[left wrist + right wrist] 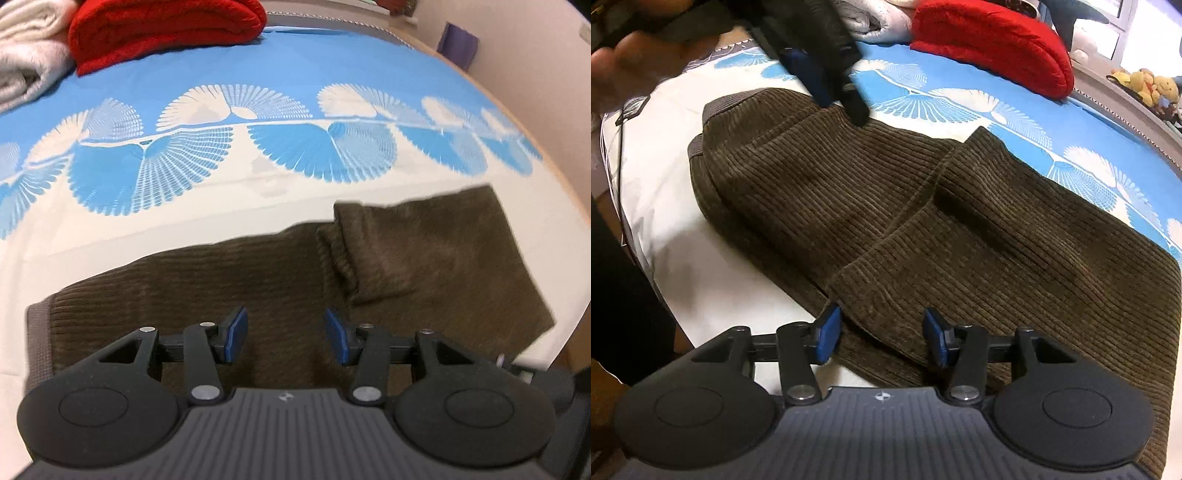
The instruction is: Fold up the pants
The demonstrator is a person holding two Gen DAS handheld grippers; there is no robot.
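Surface: bed sheet (280,59), blue and white with fan pattern, is covering the bed; red blanket (162,29) is lying at the far side.
Left gripper (285,334): jaws are standing wide apart, holding nothing, hovering over the pants (221,273).
Right gripper (882,338): jaws are also open, reaching over the near folded edge, gripping nothing.
Writing: nothing readable.
Pants: brown corduroy, lying folded on the sheet, one layer overlapping another.
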